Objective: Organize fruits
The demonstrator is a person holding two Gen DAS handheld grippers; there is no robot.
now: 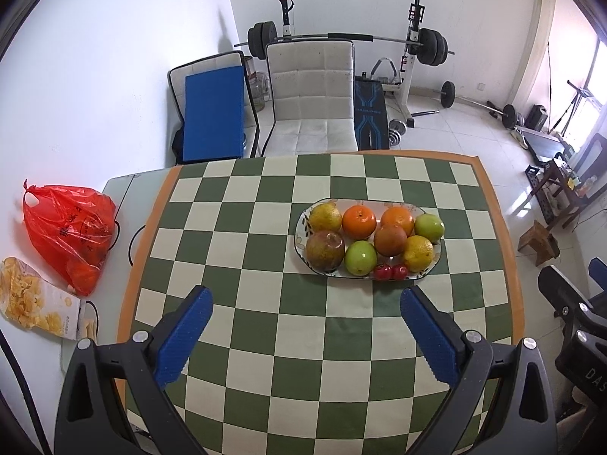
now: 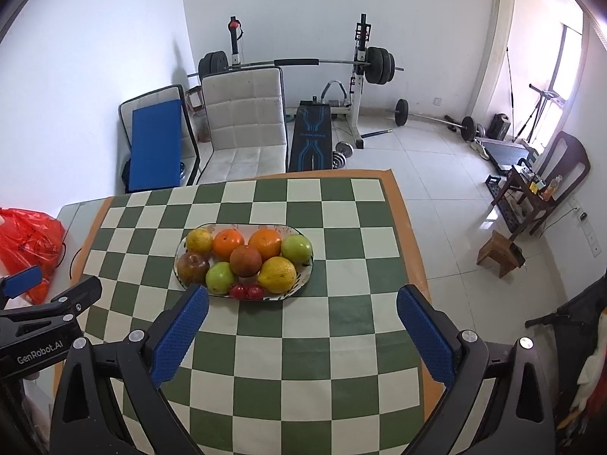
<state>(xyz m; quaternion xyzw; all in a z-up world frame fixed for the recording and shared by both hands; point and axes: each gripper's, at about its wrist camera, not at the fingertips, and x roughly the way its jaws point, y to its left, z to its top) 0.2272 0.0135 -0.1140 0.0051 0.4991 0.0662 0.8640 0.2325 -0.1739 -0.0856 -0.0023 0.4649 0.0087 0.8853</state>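
An oval patterned plate (image 1: 430, 270) (image 2: 301, 280) sits on the green-and-cream checked tablecloth, holding oranges (image 1: 359, 221) (image 2: 228, 243), green apples (image 1: 360, 258) (image 2: 296, 248), yellow citrus (image 1: 417, 253) (image 2: 277, 274), a reddish apple (image 1: 325, 250) (image 2: 193, 267) and small red fruits (image 1: 390, 272) (image 2: 246, 291) at its near rim. My left gripper (image 1: 305, 301) stands open above the cloth, short of the plate, with nothing between its blue pads. My right gripper (image 2: 302, 299) is open too, empty, its left pad (image 2: 182, 335) close to the plate's near-left rim. The left gripper's tip (image 2: 22, 282) shows at the left edge of the right wrist view.
A red plastic bag (image 1: 68, 231) (image 2: 30, 242) with orange fruit inside and a snack packet (image 1: 34, 299) lie left of the cloth. A white padded chair (image 1: 311, 98) (image 2: 244, 121) stands behind the table, gym equipment beyond. The table's right edge (image 1: 508, 250) drops to tiled floor.
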